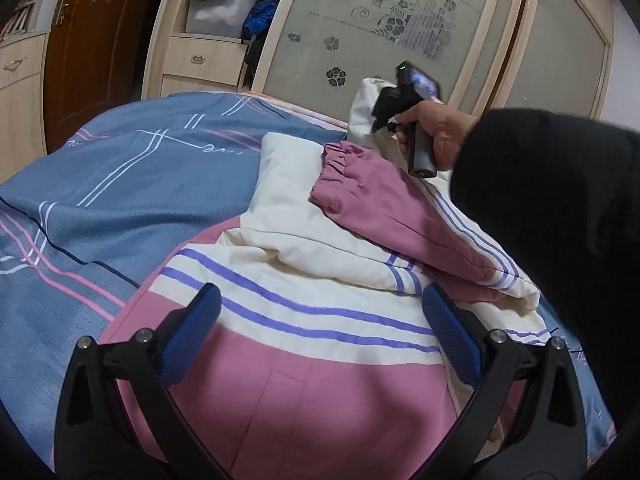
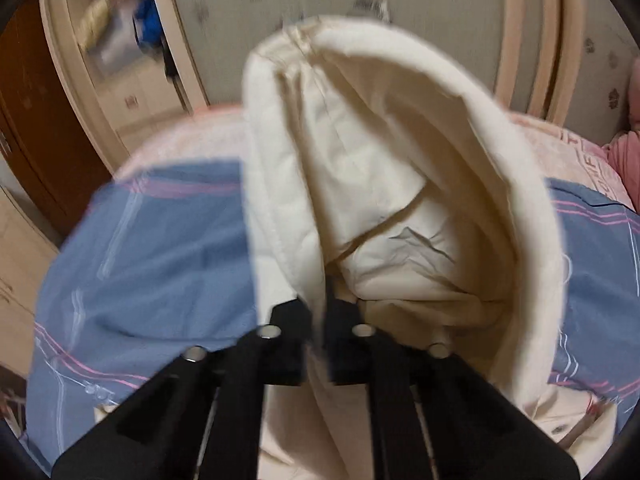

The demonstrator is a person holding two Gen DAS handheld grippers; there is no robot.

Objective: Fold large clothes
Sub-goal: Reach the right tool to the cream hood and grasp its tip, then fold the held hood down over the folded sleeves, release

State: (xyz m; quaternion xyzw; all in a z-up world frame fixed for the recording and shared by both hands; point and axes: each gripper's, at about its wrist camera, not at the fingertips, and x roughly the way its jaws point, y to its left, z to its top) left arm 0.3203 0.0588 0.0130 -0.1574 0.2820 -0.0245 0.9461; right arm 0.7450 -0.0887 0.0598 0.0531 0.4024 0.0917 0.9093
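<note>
One large jacket [image 1: 320, 320], pink and cream with purple stripes, is lying on the bed [image 1: 100, 208], spread over a blue cover that is crossed by pink and white lines. Three purple stripes are running across the cream band on its body, and three more are running along the one pink sleeve [image 1: 384, 216] that is lying folded across the jacket, its gathered cuff pointing toward the wardrobe.

Two claws are showing. The left claw [image 1: 320, 336] is hovering over the jacket's body with its two blue-padded fingers [image 1: 196, 332] standing wide apart, gripping nothing; the cloth is lying below and between them. The right claw [image 2: 320, 320] is pinching a fold of the jacket's cream hood [image 2: 380, 160], its two black fingers pressed together on the fabric, and the hood is standing lifted off the bed in front of its camera. In the left wrist view, one hand [image 1: 436, 136] in a black sleeve is holding that claw by its grey handle, with the cream hood bunched just beyond it.

Behind the bed, one wardrobe [image 1: 400, 40] with frosted, flower-printed sliding panels is standing, beside an open shelf stuffed with clothes and one brown door [image 1: 92, 48].
</note>
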